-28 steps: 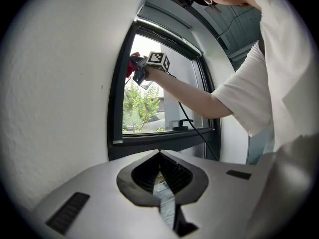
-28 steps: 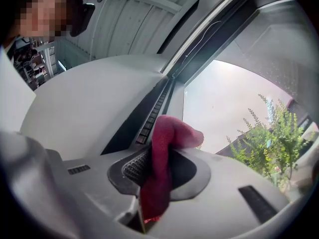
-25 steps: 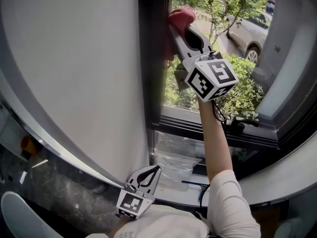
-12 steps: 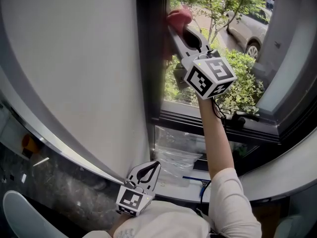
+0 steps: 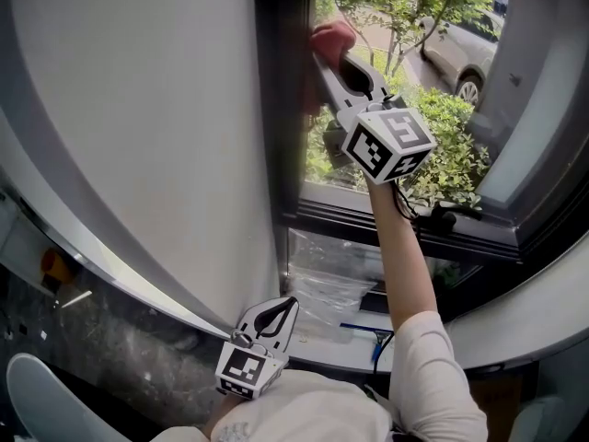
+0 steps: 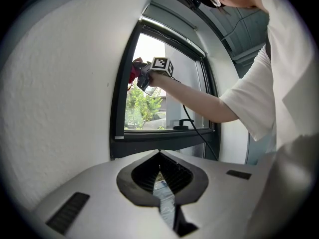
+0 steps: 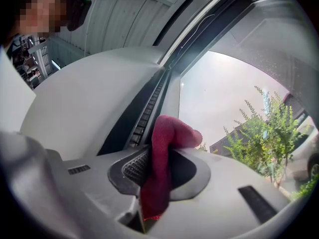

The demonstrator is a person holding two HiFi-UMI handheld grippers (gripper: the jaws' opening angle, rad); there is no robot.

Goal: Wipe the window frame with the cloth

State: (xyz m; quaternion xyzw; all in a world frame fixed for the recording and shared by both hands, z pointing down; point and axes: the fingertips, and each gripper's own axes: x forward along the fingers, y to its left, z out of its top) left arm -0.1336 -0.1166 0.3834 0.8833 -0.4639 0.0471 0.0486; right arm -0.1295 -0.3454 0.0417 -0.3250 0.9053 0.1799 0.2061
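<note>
**If the cloth slips, bare jaw meets the frame**

Because the left gripper point(image 5: 287, 309) hangs low beside the white wall point(image 5: 138, 118) with its jaws closed together on nothing, it plays no part in the wipe and steadies nothing. Right of the wall runs the dark upright of the window frame point(image 5: 281, 109). High against it the red cloth point(image 5: 333, 33) is pressed, pinched tight between the jaws of the right gripper point(image 5: 333, 55) at the end of a raised, outstretched arm.

My worry is the hold: only a small fold of cloth pokes beyond the tips, so a hard drag along the frame's ribbed channel could pull it free, or let bare jaw scrape the frame. The long reach may also make the pressure uneven and leave patches unwiped.

The frame looks hard, dark and grooved, likely to snag fabric. Below it, clear plastic sheeting point(image 5: 317, 288) lies crumpled under the sill. Further right, through the window, green shrubs point(image 5: 442, 136) and a parked car point(image 5: 456, 58) stand in daylight.
</note>
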